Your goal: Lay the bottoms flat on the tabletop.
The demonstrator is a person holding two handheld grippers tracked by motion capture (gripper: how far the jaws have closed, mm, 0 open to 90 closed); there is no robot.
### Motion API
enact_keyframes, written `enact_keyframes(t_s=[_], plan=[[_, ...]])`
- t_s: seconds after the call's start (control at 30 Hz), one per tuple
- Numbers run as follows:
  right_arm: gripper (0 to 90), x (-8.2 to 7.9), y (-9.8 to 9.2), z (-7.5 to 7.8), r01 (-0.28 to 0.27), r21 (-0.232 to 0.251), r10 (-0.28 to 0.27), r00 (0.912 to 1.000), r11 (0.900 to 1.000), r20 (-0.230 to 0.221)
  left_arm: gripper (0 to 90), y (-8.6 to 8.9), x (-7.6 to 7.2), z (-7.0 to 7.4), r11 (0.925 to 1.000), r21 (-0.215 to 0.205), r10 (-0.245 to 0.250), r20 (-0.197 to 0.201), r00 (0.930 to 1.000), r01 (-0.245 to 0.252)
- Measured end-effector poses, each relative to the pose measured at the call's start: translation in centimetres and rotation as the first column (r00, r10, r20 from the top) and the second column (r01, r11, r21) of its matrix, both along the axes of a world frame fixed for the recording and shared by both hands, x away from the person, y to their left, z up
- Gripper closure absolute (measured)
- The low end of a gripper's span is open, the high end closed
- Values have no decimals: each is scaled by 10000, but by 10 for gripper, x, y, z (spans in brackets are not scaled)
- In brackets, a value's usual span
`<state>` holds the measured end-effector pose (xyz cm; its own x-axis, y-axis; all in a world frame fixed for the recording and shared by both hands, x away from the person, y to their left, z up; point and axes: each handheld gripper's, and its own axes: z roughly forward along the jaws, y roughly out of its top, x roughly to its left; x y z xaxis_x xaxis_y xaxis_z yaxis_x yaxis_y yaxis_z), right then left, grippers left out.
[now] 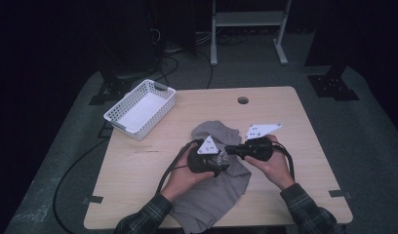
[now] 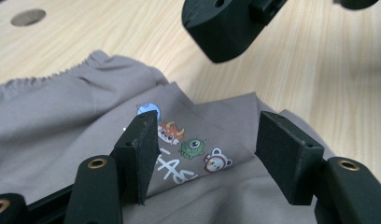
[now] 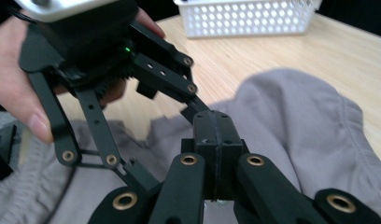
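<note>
High view: a grey garment [image 1: 214, 175] is spread on the wooden table [image 1: 294, 126], just in front of the person, with both grippers held over its middle. The left gripper [image 2: 205, 154] is held with its jaws apart above the cartoon print [image 2: 188, 149], nothing pinched. The right gripper [image 3: 219, 140] is closed, its pads pressed together; whether cloth is caught there cannot be told. A single layer should be pinched near an edge before lifting. A white basket [image 1: 141, 108] stands beyond the garment, to its left. Dark floor and cables are seen around the table.
</note>
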<state>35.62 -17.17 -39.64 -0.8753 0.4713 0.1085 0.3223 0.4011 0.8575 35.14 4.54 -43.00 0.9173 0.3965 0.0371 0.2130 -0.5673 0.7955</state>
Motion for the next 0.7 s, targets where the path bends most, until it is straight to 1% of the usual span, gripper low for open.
enact_keyframes(t_s=[0.07,0.1,0.17,0.27,0.33,0.37,0.43,0.5,0.6,0.63,0.7], plan=[[894,2,-7,-6,231,-158,-232,9997,9996,-115,391,-2,2,-5,9996,266,-26,-25,10000,27],[881,3,-11,-10,338,-202,-342,9992,9992,-208,392,-3,3,-7,9995,319,-14,-88,10000,17],[833,7,-18,-17,610,-470,-630,9970,9970,-443,390,-5,5,-12,9992,405,52,-267,9996,-41],[778,14,-30,-32,1002,-787,-1072,9901,9919,-911,384,-9,8,-18,9982,597,112,-428,9990,-86],[752,19,-36,-42,1104,-967,-1231,9830,9892,-1366,378,-12,9,-22,9965,836,105,-406,9991,-71],[740,22,-38,-47,1181,-1038,-1327,9802,9876,-1471,377,-13,10,-24,9951,984,107,-402,9991,-67],[704,26,-40,-55,1154,-1154,-1353,9737,9866,-1830,377,-15,10,-29,9938,1109,148,-455,9989,-96],[697,29,-39,-61,1153,-1275,-1397,9692,9851,-2029,377,-15,11,-32,9926,1214,162,-502,9986,-100],[676,34,-39,-68,1032,-1322,-1328,9617,9858,-2397,378,-15,11,-35,9913,1308,182,-507,9986,-114],[665,35,-38,-70,988,-1258,-1286,9578,9871,-2571,378,-15,12,-36,9908,1353,164,-485,9987,-97],[661,38,-38,-73,965,-1151,-1245,9552,9887,-2687,380,-15,12,-37,9904,1379,170,-492,9986,-101]])
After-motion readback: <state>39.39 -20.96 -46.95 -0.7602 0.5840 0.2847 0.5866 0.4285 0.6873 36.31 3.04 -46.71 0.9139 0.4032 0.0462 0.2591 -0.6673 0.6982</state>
